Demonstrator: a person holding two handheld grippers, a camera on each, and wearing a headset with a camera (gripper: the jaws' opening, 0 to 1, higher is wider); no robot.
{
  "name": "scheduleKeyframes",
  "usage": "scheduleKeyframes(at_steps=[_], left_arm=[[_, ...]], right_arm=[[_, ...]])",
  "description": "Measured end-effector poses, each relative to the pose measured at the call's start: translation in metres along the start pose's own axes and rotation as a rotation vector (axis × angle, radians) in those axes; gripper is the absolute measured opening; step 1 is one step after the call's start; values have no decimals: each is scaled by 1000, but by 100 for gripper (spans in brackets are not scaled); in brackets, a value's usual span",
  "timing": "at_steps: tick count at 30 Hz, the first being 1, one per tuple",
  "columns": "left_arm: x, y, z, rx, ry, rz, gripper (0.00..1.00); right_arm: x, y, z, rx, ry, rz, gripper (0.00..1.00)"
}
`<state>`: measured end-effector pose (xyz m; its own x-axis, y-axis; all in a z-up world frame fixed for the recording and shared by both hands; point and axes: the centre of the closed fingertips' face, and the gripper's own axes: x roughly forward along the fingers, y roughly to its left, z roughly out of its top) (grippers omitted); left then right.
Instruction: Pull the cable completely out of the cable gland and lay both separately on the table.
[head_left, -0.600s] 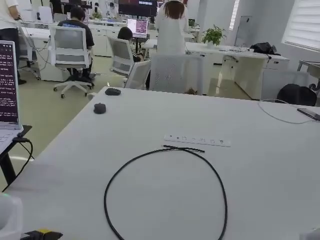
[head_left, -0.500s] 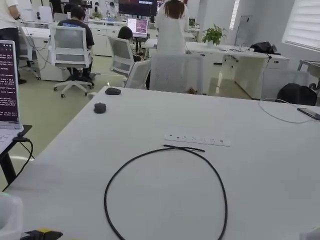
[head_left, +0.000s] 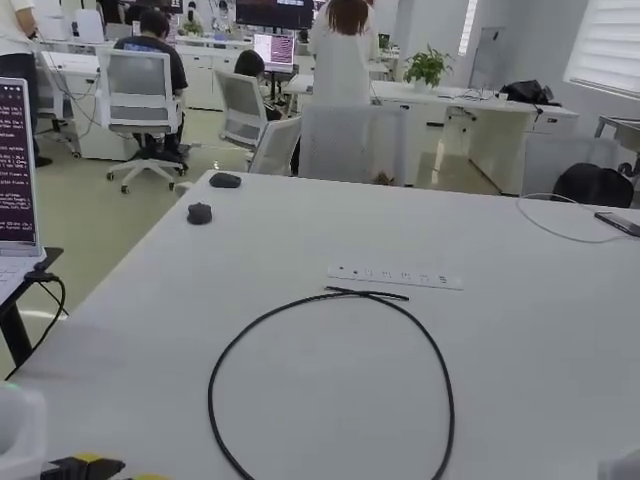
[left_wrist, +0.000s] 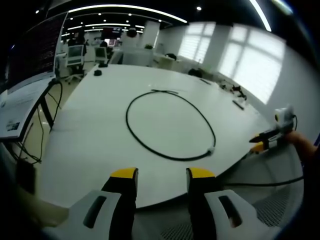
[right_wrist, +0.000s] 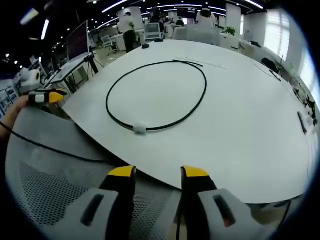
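A black cable (head_left: 211, 390) lies in a wide loop on the white table (head_left: 520, 330), its ends crossing at the far side. A small white cable gland (right_wrist: 139, 128) sits on the cable at the near side of the loop, also in the left gripper view (left_wrist: 212, 149). My left gripper (left_wrist: 161, 175) hovers off the table's near edge, open with nothing between its jaws. My right gripper (right_wrist: 158, 172) is likewise open and empty, short of the table edge. Both are well apart from the cable (right_wrist: 205, 82).
A white power strip (head_left: 395, 277) lies just beyond the loop. Two dark mice (head_left: 200, 213) rest at the far left, and a laptop (head_left: 15, 170) stands at the left. A mesh chair seat (right_wrist: 45, 200) is below the right gripper. People and office chairs are behind.
Cable and table items have not moved. The head view has tipped very slightly.
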<state>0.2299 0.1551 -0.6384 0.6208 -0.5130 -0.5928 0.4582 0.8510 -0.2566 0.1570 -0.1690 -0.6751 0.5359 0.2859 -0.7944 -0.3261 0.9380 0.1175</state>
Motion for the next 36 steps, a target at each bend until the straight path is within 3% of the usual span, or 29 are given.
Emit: scheduleKeyframes(at_steps=[3, 8, 11, 13, 14, 16, 21, 25, 30, 33, 36], left_arm=[[1, -1, 2, 29, 6, 1, 42], [2, -13, -1, 220, 117, -36, 44], [4, -25, 24, 233, 67, -80, 43], [6, -29, 35, 279, 75, -82, 43], [9, -37, 44, 276, 67, -100, 43], [19, -60, 64, 279, 12, -174, 43], [51, -100, 73, 400, 53, -265, 43], [79, -129, 66, 480, 105, -332, 43], [116, -160, 41, 616, 209, -407, 44], [133, -172, 25, 666, 262, -442, 44], [150, -175, 11, 731, 309, -430, 45]], right_arm=[[0, 0, 1, -1, -2, 1, 37], [0, -2, 3, -4, -10, 1, 37], [0, -2, 3, -9, -13, 1, 37], [0, -3, 4, -15, -13, -7, 37], [0, -3, 4, -14, -16, -8, 37], [0, -4, 5, -15, -19, -13, 37], [0, -6, 5, -17, -20, -20, 36], [0, -7, 5, -24, -19, -25, 36], [0, -9, 5, -17, -27, -28, 35], [-1, -10, 5, -17, -29, -33, 35], [-1, -11, 6, -16, -30, -35, 35]])
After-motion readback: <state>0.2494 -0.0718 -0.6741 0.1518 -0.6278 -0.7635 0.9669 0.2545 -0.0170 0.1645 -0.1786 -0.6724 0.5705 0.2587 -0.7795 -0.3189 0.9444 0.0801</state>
